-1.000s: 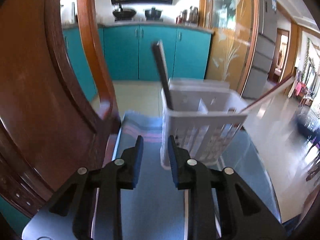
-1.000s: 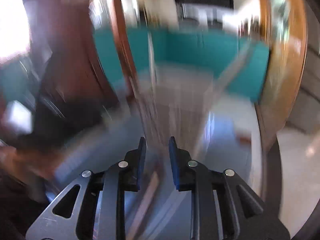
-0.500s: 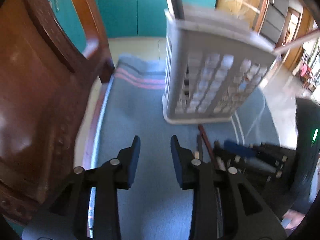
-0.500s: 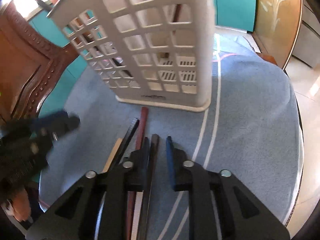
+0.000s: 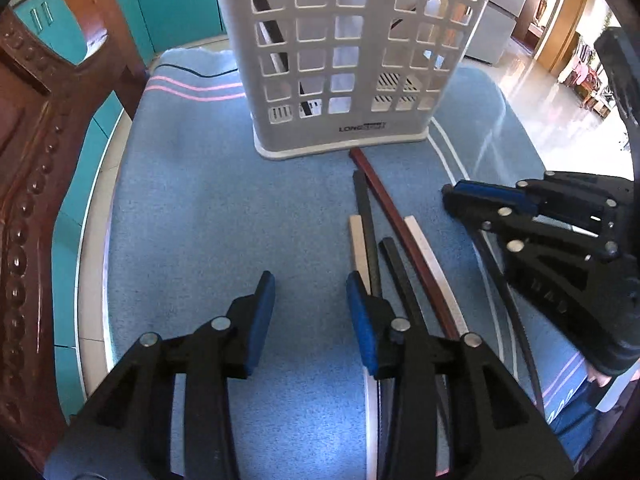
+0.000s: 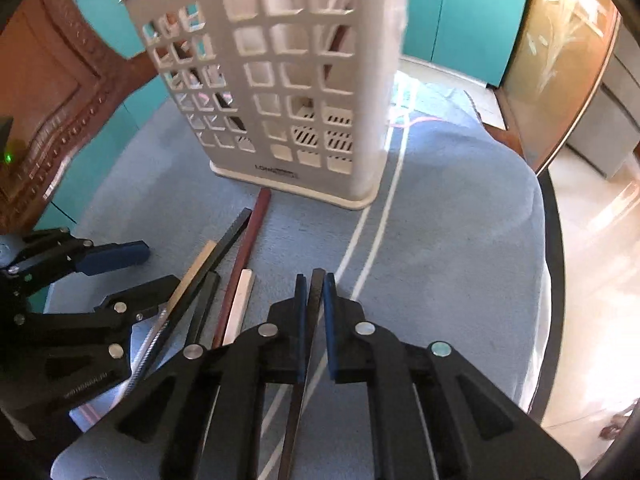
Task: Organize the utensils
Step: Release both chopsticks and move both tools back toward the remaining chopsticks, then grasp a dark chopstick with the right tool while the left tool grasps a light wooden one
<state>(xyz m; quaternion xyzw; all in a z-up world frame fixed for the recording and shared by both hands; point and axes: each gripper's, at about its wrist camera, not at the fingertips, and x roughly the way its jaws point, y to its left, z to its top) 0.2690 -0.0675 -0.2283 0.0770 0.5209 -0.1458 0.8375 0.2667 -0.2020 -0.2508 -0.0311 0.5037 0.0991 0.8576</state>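
Observation:
A white lattice utensil basket [image 5: 340,52] stands on the blue cloth [image 5: 208,216], with a dark chopstick inside; it also shows in the right wrist view [image 6: 280,80]. Several loose chopsticks, black, dark red [image 5: 400,224] and cream, lie in front of it. My left gripper [image 5: 310,292] is open and empty, low over the cloth just left of the pile. My right gripper [image 6: 316,292] is shut on a black chopstick [image 6: 310,328] and shows in the left wrist view [image 5: 520,216] at the right. The left gripper shows in the right wrist view [image 6: 100,272].
A carved wooden chair back [image 5: 36,160] stands close on the left. The cloth ends at the table's rounded edge [image 6: 552,260] on the right, with tiled floor beyond. Teal cabinets [image 6: 460,12] are behind.
Both grippers have dropped from basket height to the chopstick pile. The right gripper has closed on a black chopstick. The left gripper has opened wider.

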